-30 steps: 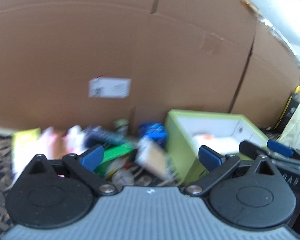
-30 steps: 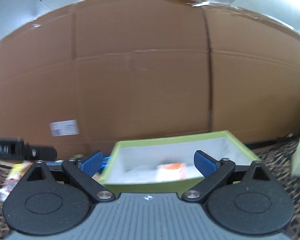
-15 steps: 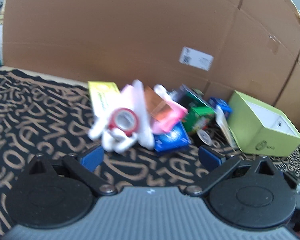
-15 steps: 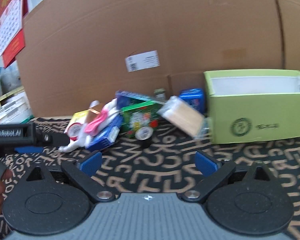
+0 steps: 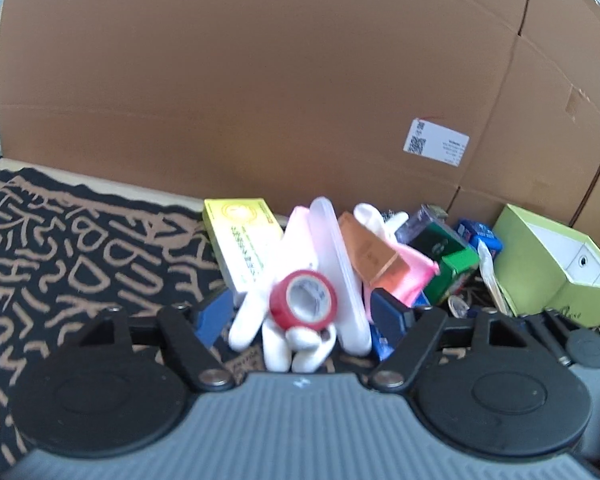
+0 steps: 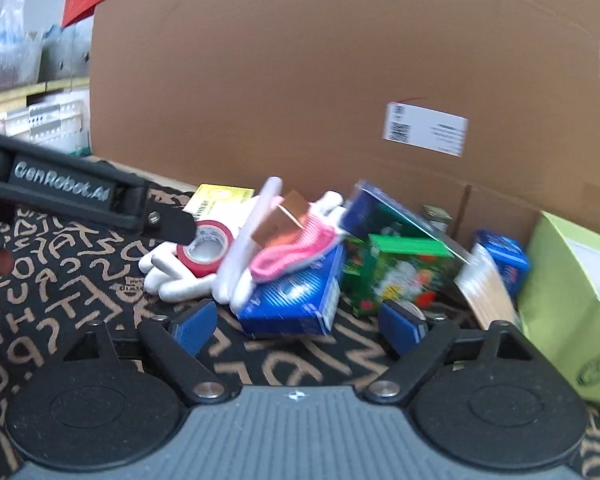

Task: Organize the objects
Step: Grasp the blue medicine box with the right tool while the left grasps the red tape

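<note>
A pile of objects lies on the patterned mat by the cardboard wall. A red tape roll rests on a white glove, with a yellow box, a pink cloth and a green box around it. My left gripper is open, its jaws on either side of the tape roll and glove. My right gripper is open and empty, just in front of a blue box. The tape roll and the left gripper's arm also show in the right wrist view.
A lime-green open box stands at the right end of the pile; it also shows in the right wrist view. A tall cardboard wall closes the back. The black patterned mat stretches to the left.
Both grippers have swung left from the green box and moved closer to the pile. The left gripper now straddles the red tape roll.
</note>
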`<action>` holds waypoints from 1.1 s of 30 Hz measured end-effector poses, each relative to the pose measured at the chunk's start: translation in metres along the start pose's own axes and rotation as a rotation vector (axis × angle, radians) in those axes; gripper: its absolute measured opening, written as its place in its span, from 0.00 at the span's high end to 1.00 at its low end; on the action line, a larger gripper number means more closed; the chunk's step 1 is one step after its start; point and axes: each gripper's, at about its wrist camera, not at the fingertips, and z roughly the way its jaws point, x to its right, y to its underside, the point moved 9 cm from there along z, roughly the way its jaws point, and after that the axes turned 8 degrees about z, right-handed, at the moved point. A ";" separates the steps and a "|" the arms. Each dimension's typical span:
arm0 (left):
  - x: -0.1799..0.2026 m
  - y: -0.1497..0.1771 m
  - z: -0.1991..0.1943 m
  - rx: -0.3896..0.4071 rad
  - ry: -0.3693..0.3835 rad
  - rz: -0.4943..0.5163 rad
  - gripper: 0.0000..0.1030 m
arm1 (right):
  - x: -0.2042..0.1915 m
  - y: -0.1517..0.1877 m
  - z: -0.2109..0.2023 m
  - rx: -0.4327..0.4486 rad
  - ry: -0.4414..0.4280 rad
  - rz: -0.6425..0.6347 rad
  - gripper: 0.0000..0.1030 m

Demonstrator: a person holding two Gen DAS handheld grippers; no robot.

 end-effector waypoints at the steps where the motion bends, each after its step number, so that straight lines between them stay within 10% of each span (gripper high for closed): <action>1: 0.002 -0.003 0.003 0.001 0.009 0.000 0.27 | -0.003 -0.001 0.006 -0.004 0.007 -0.018 0.12; 5: 0.012 -0.011 0.017 -0.012 0.032 0.025 0.31 | -0.006 0.002 0.025 -0.045 0.045 -0.071 0.39; 21: 0.008 -0.006 0.052 -0.070 0.001 0.034 0.38 | 0.065 0.061 -0.079 -0.145 -0.073 0.271 0.39; 25: 0.009 0.004 0.043 -0.089 0.006 0.041 0.57 | 0.071 0.074 -0.093 -0.139 -0.056 0.289 0.39; 33: 0.018 0.007 0.046 -0.111 -0.032 0.117 0.51 | 0.074 0.076 -0.090 -0.124 -0.046 0.296 0.37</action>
